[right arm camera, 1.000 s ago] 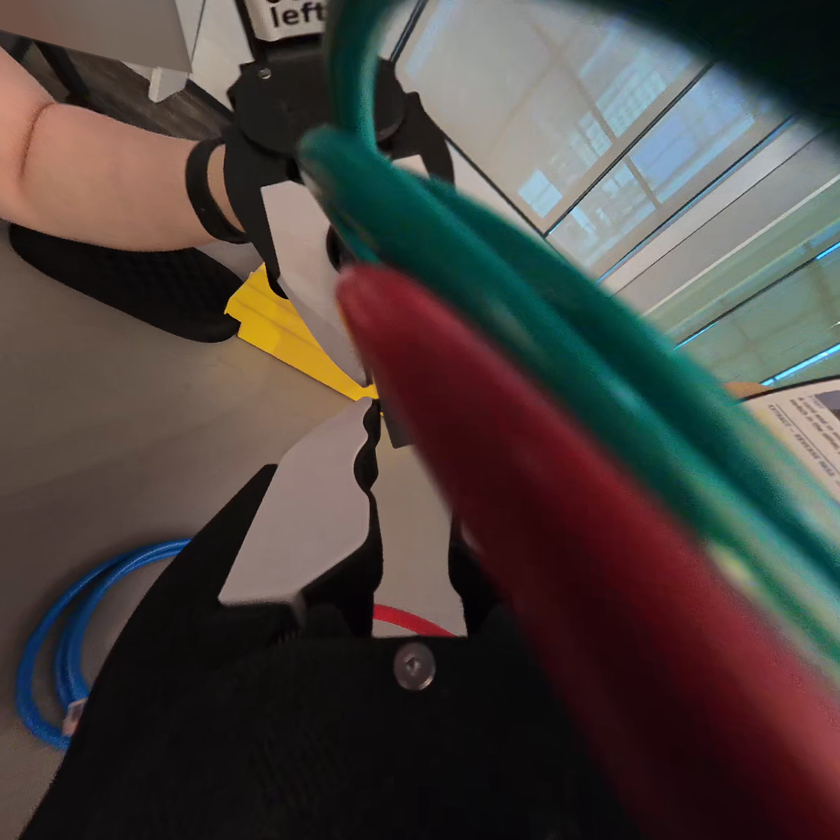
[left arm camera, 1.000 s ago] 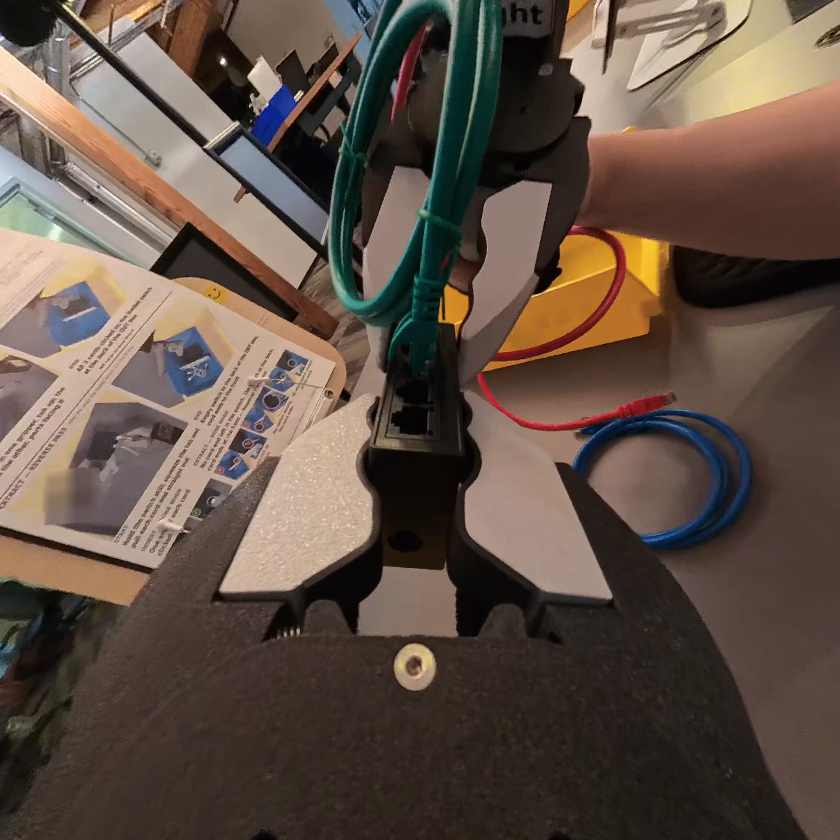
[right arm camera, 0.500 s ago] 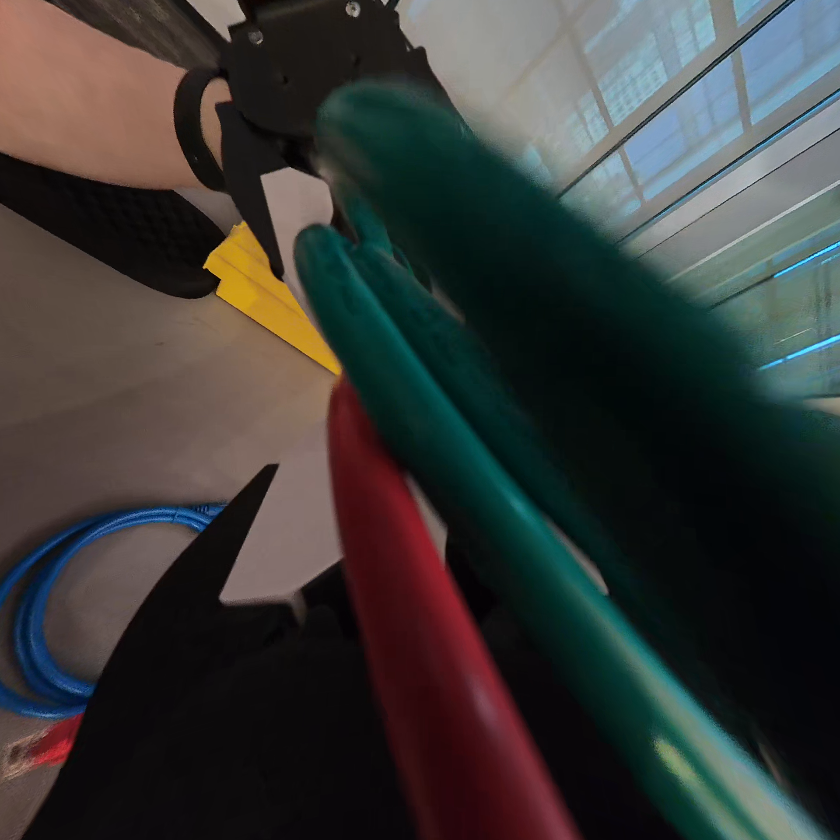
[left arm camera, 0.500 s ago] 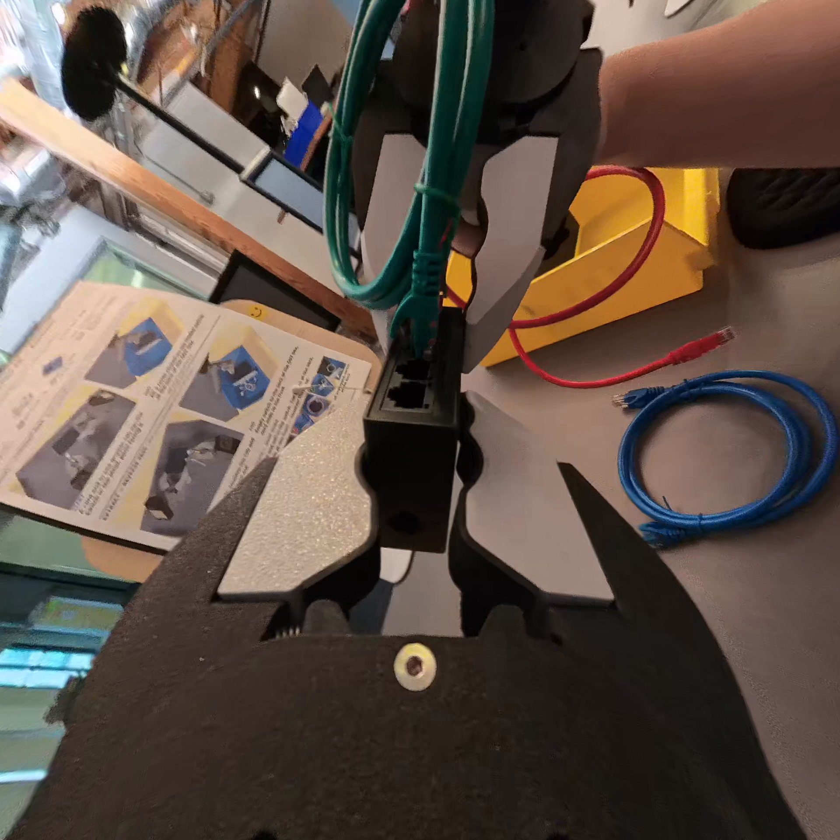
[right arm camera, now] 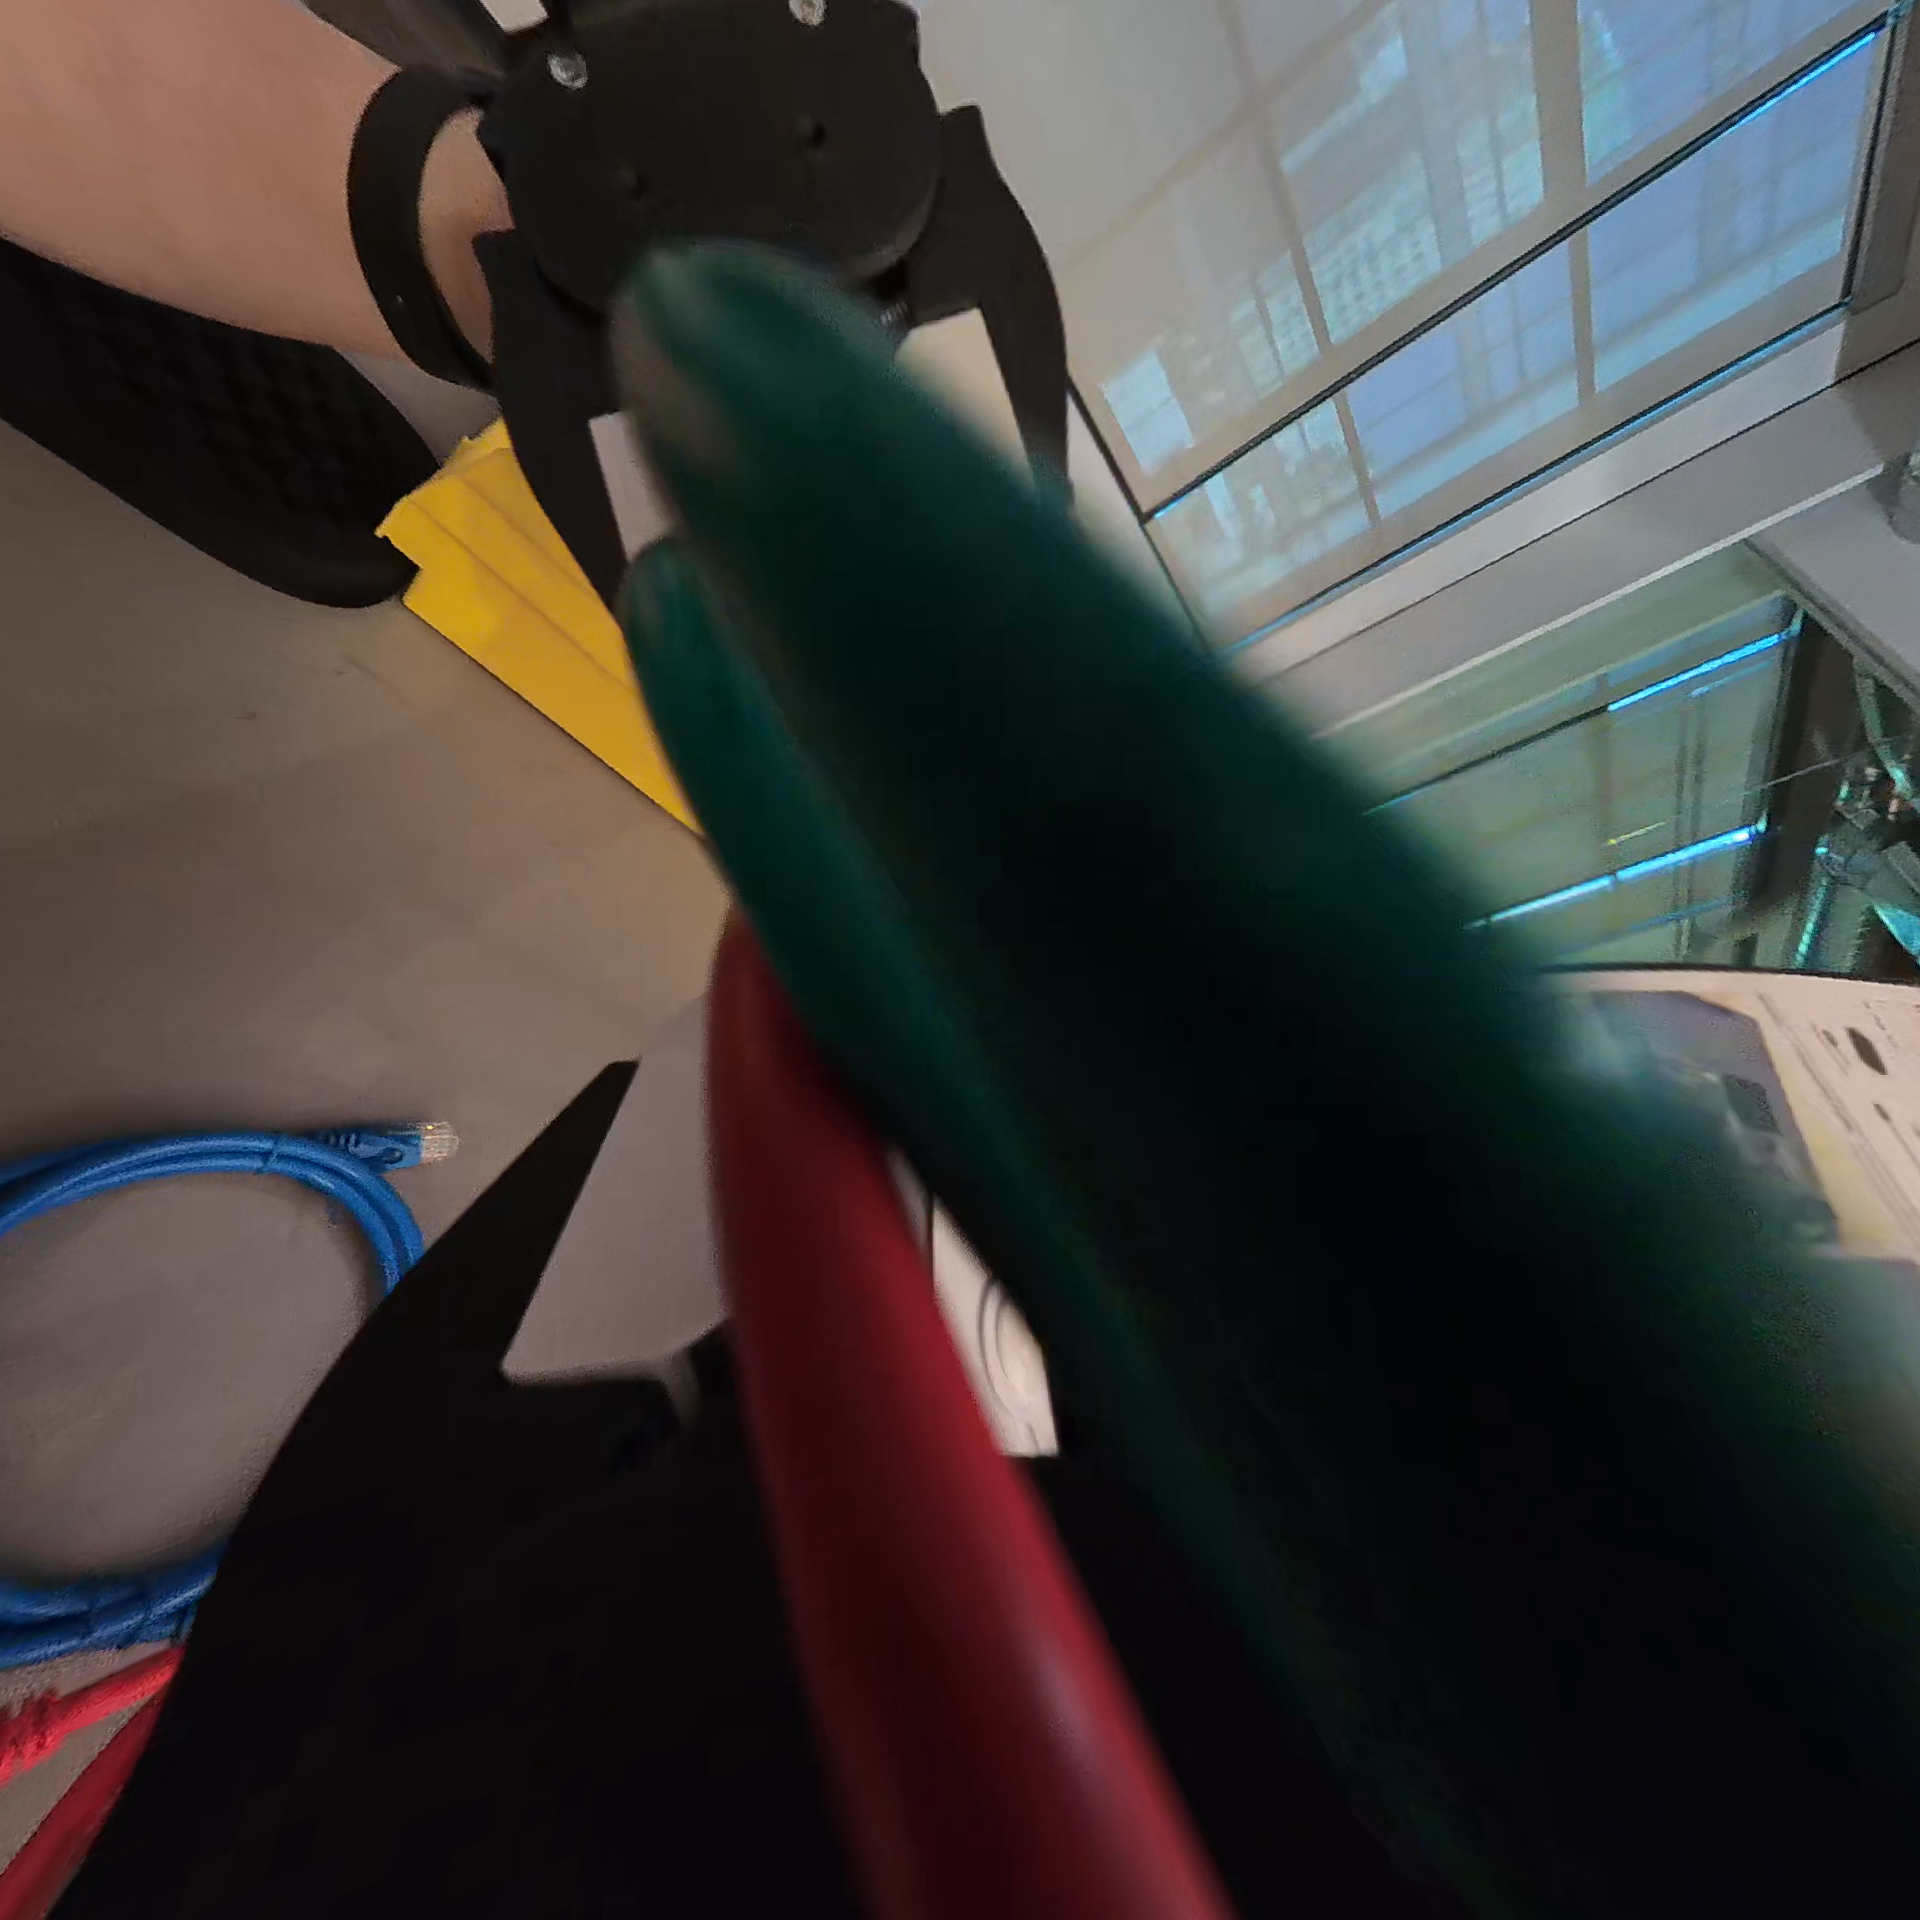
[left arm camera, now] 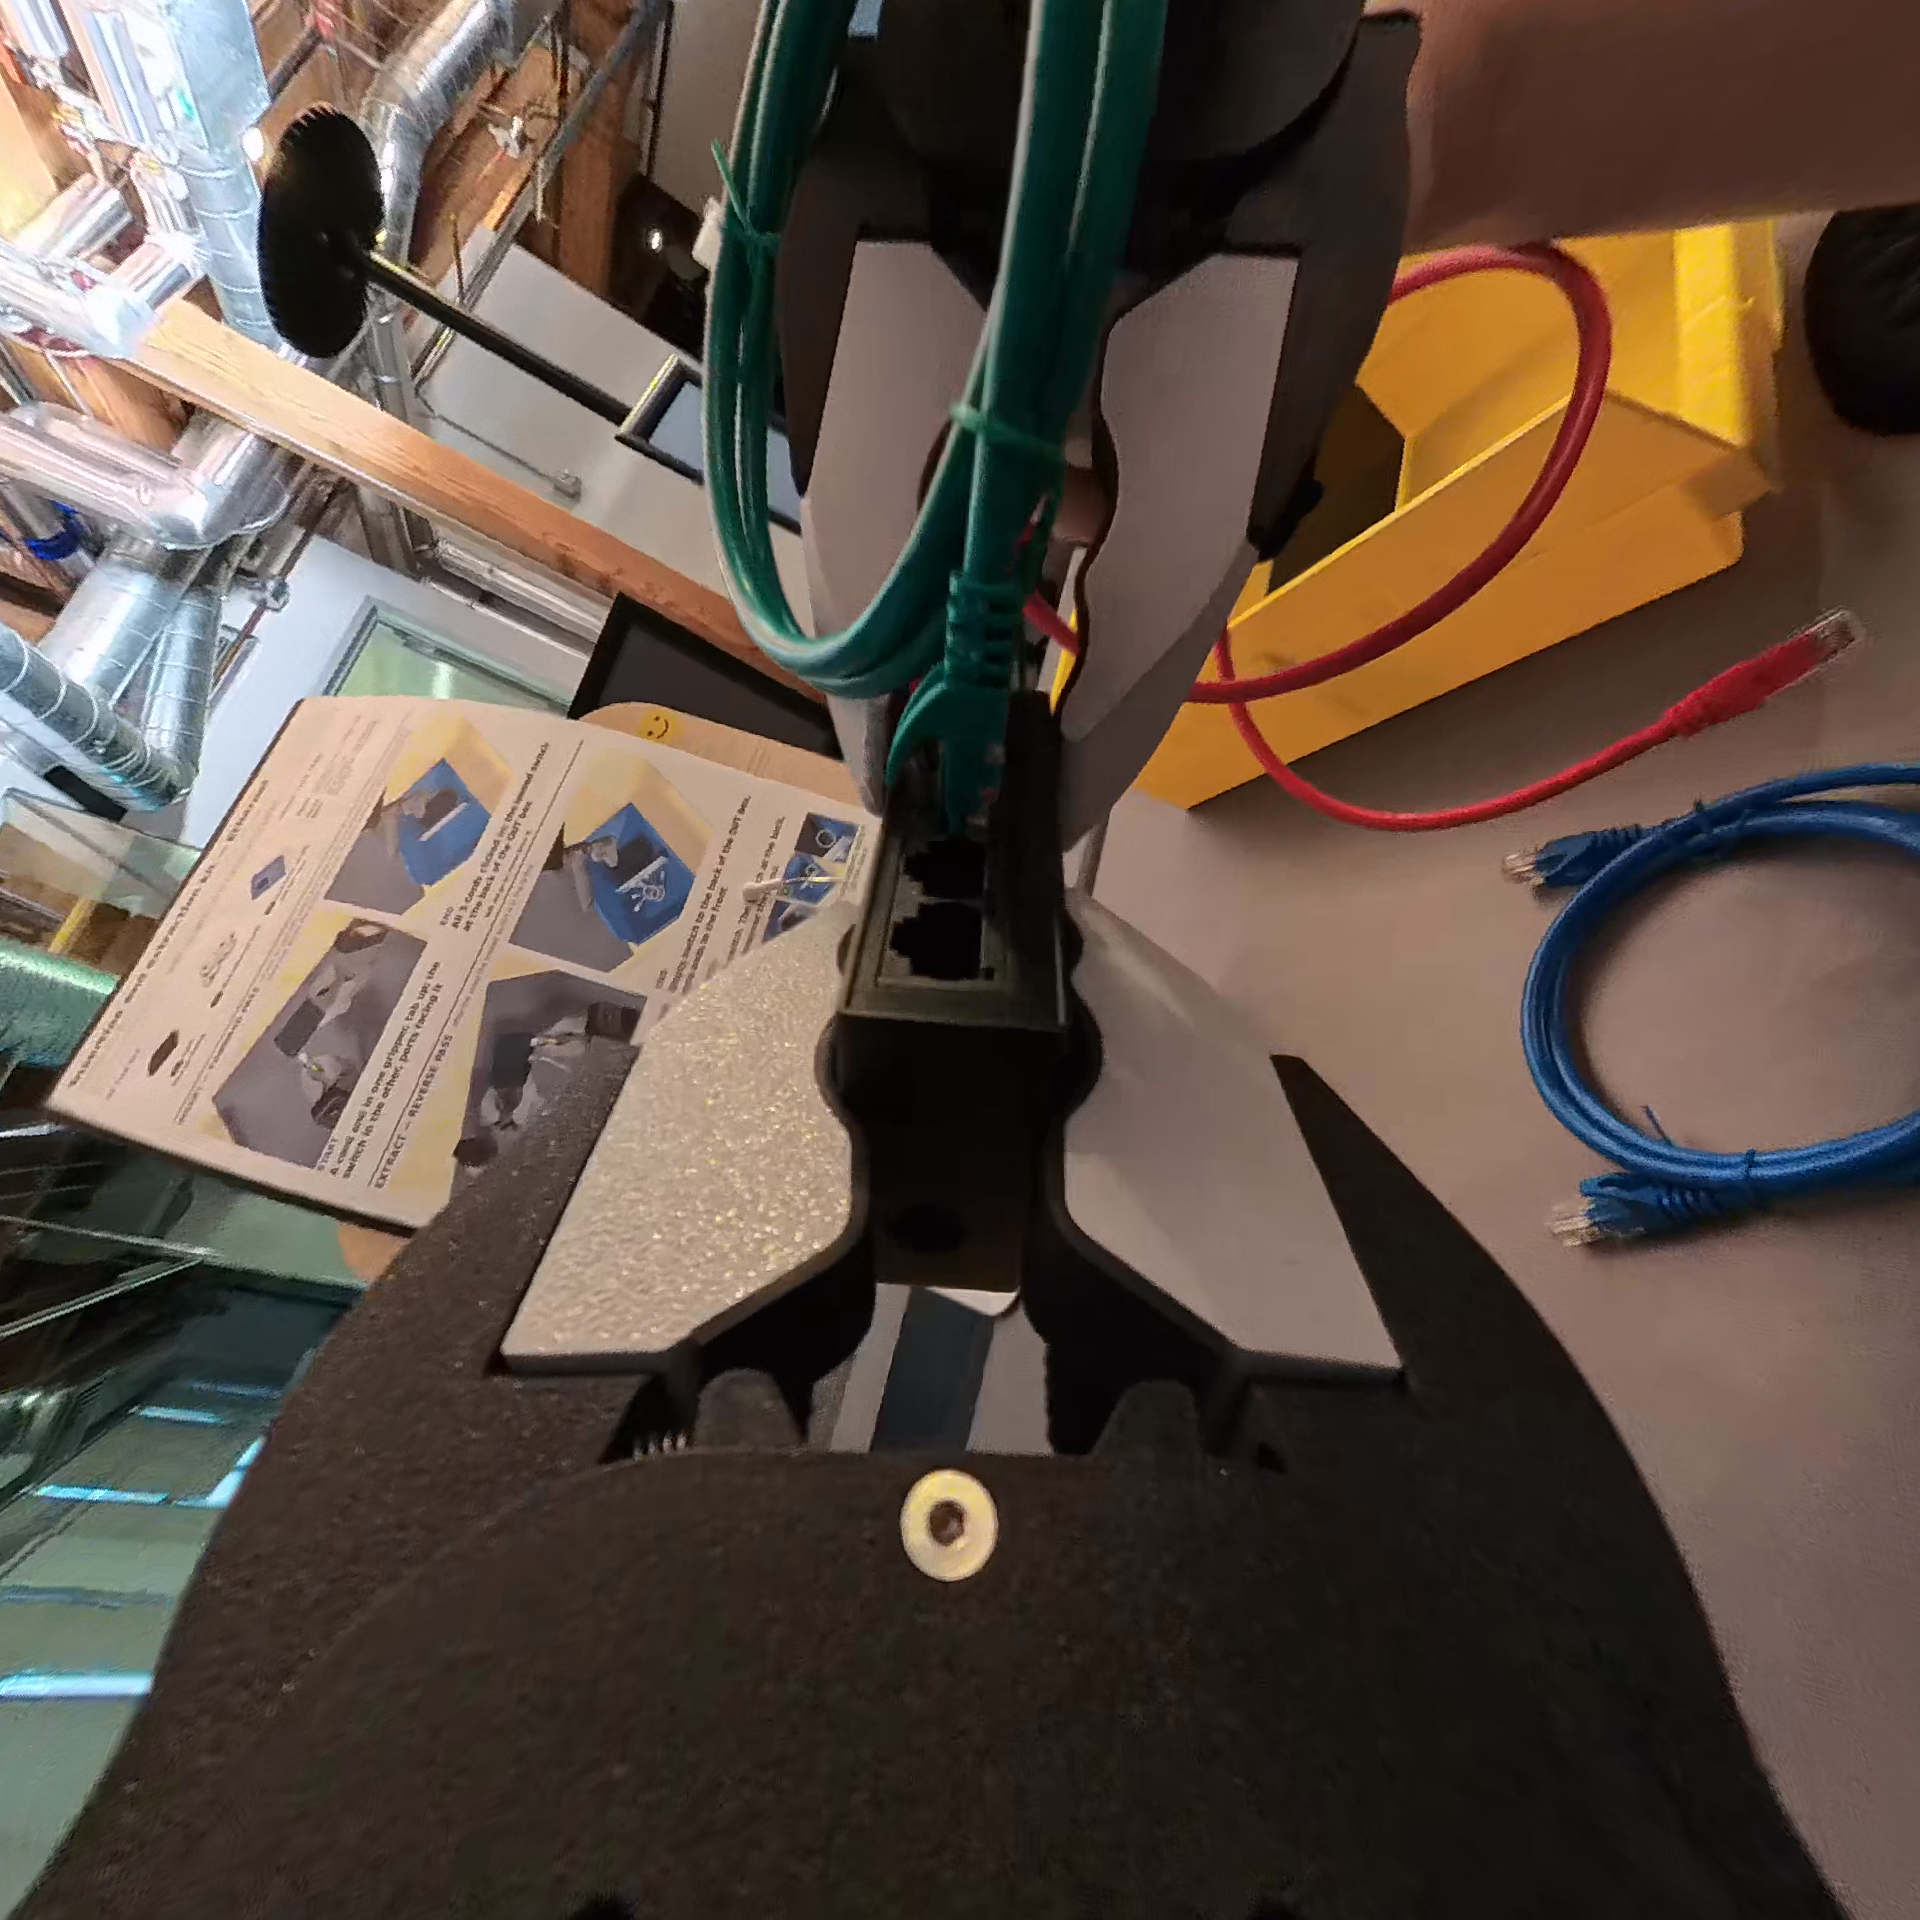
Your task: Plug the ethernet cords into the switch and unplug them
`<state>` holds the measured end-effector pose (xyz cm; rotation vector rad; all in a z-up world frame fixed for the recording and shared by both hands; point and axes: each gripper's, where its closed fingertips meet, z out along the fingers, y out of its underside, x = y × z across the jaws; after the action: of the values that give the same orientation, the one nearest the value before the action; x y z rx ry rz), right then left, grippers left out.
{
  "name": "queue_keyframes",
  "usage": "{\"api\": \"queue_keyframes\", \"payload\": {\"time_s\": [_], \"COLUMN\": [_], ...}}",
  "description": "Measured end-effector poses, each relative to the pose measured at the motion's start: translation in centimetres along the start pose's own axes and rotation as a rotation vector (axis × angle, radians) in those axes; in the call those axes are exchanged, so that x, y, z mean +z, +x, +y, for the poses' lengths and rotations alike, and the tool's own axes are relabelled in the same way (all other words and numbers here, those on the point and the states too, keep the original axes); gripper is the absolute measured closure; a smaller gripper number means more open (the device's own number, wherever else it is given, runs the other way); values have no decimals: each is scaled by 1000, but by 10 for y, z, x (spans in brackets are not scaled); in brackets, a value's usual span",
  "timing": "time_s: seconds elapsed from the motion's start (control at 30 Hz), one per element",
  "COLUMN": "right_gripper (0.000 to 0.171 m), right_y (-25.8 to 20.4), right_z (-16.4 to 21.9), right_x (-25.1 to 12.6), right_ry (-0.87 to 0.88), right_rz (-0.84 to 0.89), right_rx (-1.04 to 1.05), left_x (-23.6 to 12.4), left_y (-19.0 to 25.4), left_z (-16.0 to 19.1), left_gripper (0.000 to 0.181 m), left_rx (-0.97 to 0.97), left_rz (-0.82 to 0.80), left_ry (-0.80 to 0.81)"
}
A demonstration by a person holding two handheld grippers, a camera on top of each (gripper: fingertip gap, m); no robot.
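Observation:
My left gripper (left arm camera: 966,935) is shut on the black switch (left arm camera: 951,1049), ports facing up. The two nearest ports are empty. My right gripper (left arm camera: 982,779) comes down from above, jaws closed around the green cord's plug (left arm camera: 971,686) at the switch's far ports; I cannot tell if it is seated. The green coil (left arm camera: 769,416) hangs off that gripper. A red cord (left arm camera: 1538,520) runs from it over the bin. In the right wrist view, blurred green cord (right arm camera: 1039,831) and red cord (right arm camera: 883,1455) block most of the lens; only my left finger (right arm camera: 468,1299) shows.
A coiled blue cord (left arm camera: 1683,1039) and the red cord's loose plug (left arm camera: 1766,665) lie on the grey table (left arm camera: 1351,987) to the right. A yellow bin (left arm camera: 1558,447) stands behind. A printed instruction sheet (left arm camera: 416,935) lies at the left. A forearm reaches in at top right.
Both grippers have stayed locked together at the switch while the pair tilted and rose. The green and red cords swung further across the right wrist lens, hiding its fingers.

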<state>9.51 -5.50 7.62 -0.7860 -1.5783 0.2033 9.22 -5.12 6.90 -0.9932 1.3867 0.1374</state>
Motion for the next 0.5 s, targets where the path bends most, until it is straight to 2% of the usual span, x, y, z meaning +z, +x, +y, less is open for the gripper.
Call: {"api": "queue_keyframes", "payload": {"time_s": [0.03, 0.17, 0.2, 0.33, 0.5], "right_gripper": [72, 80, 139, 140, 141], "right_y": [2, 14, 17, 20, 6], "right_z": [1, 4, 5, 4, -10], "right_x": [1, 2, 2, 3, 15], "right_ry": [-9, -9, -5, 14, 42], "right_rz": [14, 92, 105, 133, 91], "right_rx": [2, 27, 42, 44, 10], "left_x": [0, 1, -1, -16, -38], "left_y": [-3, -17, -23, -58, -87], "left_z": [2, 7, 11, 39, 72], "left_gripper": [151, 151, 151, 151, 152], "left_rx": [15, 95, 94, -20, -108], "left_rz": [-22, -149, -180, -295, -375], "left_ry": [-17, -78, -106, -221, -349]}}
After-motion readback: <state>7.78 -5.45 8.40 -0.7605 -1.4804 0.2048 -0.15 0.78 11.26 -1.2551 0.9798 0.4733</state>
